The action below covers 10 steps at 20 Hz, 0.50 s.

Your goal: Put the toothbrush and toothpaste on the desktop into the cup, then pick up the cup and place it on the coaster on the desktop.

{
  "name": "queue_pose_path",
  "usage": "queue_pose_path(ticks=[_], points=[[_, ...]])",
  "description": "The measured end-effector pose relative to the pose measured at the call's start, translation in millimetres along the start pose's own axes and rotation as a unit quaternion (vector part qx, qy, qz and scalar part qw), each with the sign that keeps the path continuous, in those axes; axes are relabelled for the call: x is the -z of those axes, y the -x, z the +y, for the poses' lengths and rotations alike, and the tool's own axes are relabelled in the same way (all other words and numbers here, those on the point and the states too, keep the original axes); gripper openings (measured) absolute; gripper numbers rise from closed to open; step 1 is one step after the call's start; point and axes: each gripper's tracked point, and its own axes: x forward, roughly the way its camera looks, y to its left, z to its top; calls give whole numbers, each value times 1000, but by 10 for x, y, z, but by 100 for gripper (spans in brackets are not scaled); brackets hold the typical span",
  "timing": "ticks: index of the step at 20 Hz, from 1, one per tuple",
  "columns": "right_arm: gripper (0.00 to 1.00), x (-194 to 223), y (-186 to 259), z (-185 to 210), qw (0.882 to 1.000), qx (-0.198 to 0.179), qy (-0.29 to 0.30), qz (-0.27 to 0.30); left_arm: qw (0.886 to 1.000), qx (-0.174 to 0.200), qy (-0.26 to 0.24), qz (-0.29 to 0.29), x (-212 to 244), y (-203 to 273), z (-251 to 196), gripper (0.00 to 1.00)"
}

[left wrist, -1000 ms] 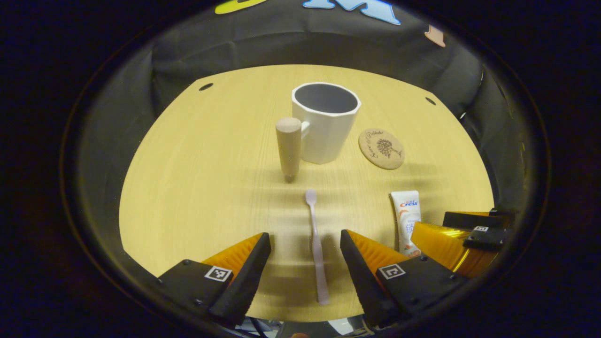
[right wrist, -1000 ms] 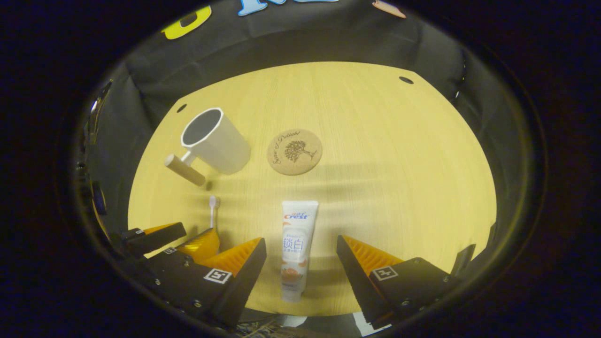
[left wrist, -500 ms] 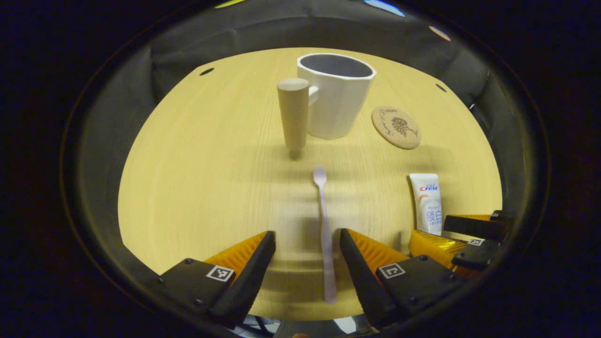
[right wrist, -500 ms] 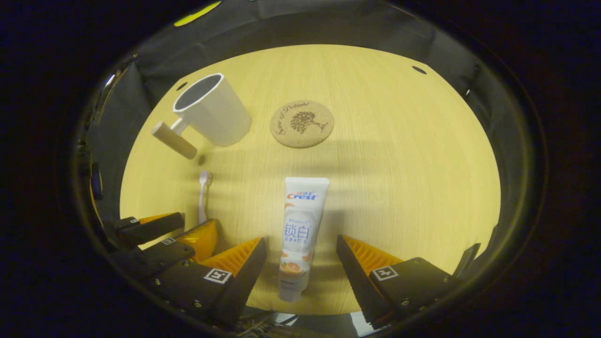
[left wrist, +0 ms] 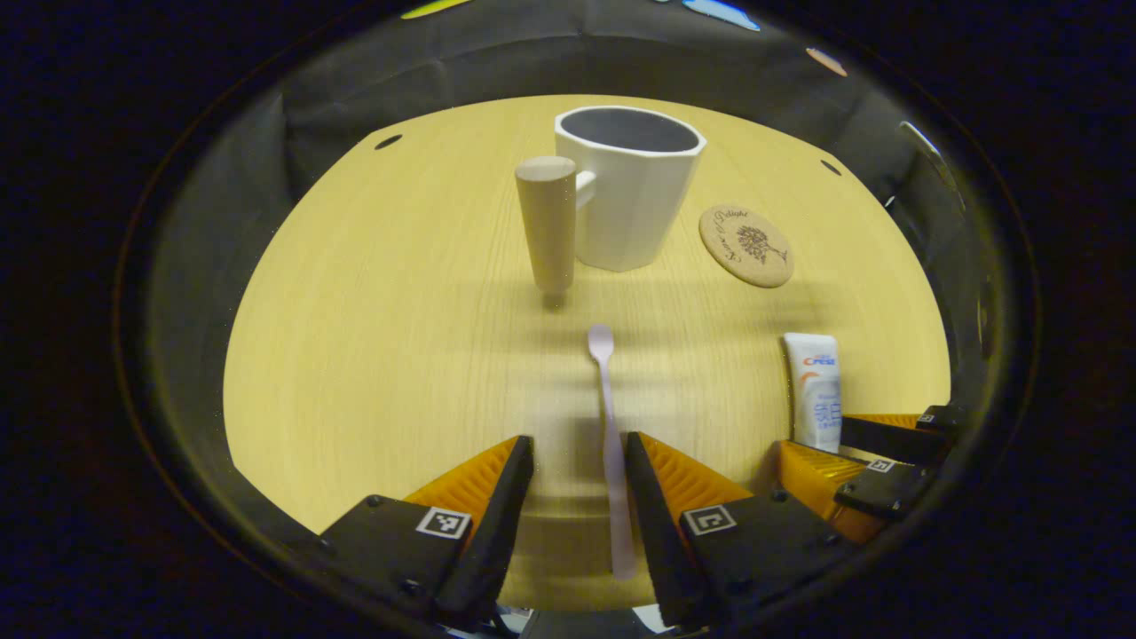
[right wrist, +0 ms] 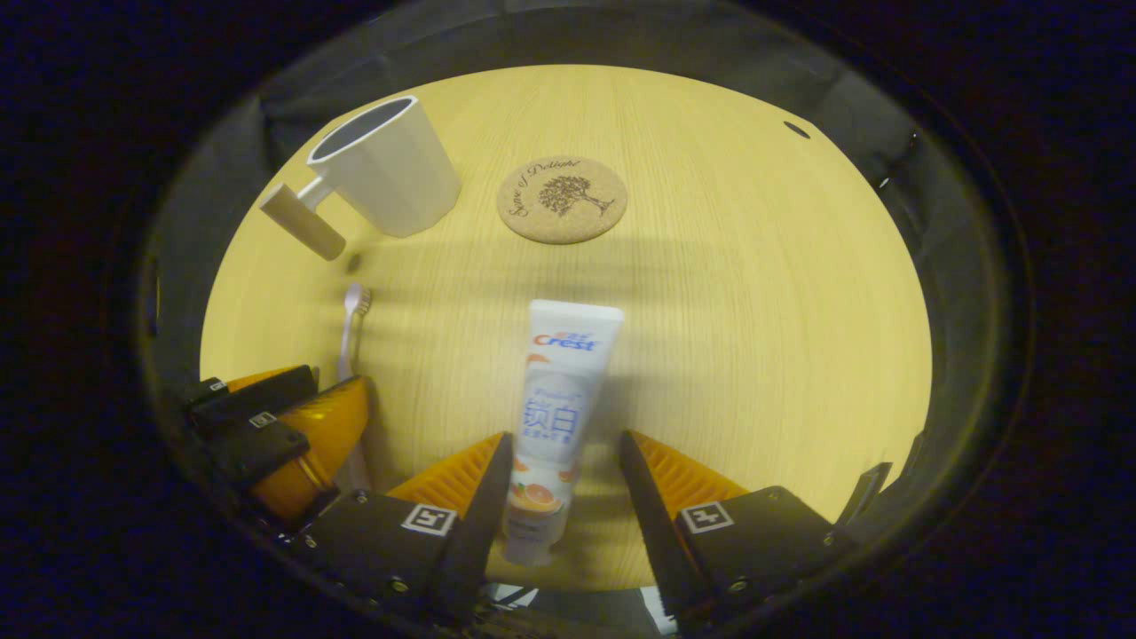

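In the left gripper view, the left gripper (left wrist: 572, 479) is seen low over the desk (left wrist: 373, 355) at its near edge, its fingers partly closed around the toothbrush (left wrist: 611, 444). The handle lies between them, close against the right-hand finger, with a clear gap to the other; a grip by both fingers cannot be confirmed. The brush lies flat, its head pointed toward the far edge.

In the right gripper view, the right gripper (right wrist: 559, 488) is likewise set at the near edge, its fingers narrowed about the capped end of the toothpaste (right wrist: 555, 417). The left-hand finger is seen at the tube's side, while a small gap is left at the other. The tube lies flat, its crimped end toward the far edge.

Farther toward the far edge, the cup (left wrist: 635, 200) stands upright, its wooden handle (left wrist: 547, 226) turned toward the near edge. The coaster (left wrist: 745, 246) lies flat just beside the cup, apart from it, toward the desk's right edge in the left gripper view.
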Motion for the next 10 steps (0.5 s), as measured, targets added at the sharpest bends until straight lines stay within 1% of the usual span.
queue_pose_path(ticks=[1, 2, 3, 4, 5, 6, 7, 8, 9, 10], points=[[56, 20, -36, 4, 1000, -2, -5, 6, 1000, 1, -4, -3, -10, -3, -20, 68], [53, 3, -17, -10, 1000, -1, -6, 8, 1000, 3, -8, -5, -57, -9, -43, 57], [53, -31, 100, -45, 1000, 4, -19, 4, 1000, 3, -12, -9, -64, -20, -54, 46], [26, -6, 0, -49, 1000, -1, -26, 7, 1000, 0, -16, -4, -47, -35, -58, 20], [26, 2, 6, -39, 1000, -5, -24, 12, 1000, 1, -19, -11, -75, -38, -61, 20], [26, -7, 7, -41, 1000, -8, -19, 13, 1000, 1, -17, -4, -56, -29, -72, 13], [26, -57, 49, -59, 1000, -10, -28, -5, 1000, 2, -12, -13, -102, -20, -74, 13], [12, -36, 95, -40, 999, -18, -35, 9, 1000, 3, -9, -3, -71, -49, -56, 7], [12, -25, 7, -35, 999, -24, -42, 8, 1000, 5, -12, -8, -94, -26, -64, 7], [12, -44, 61, -48, 999, -28, -43, 5, 1000, 6, -12, -4, -94, -25, -61, 7]])
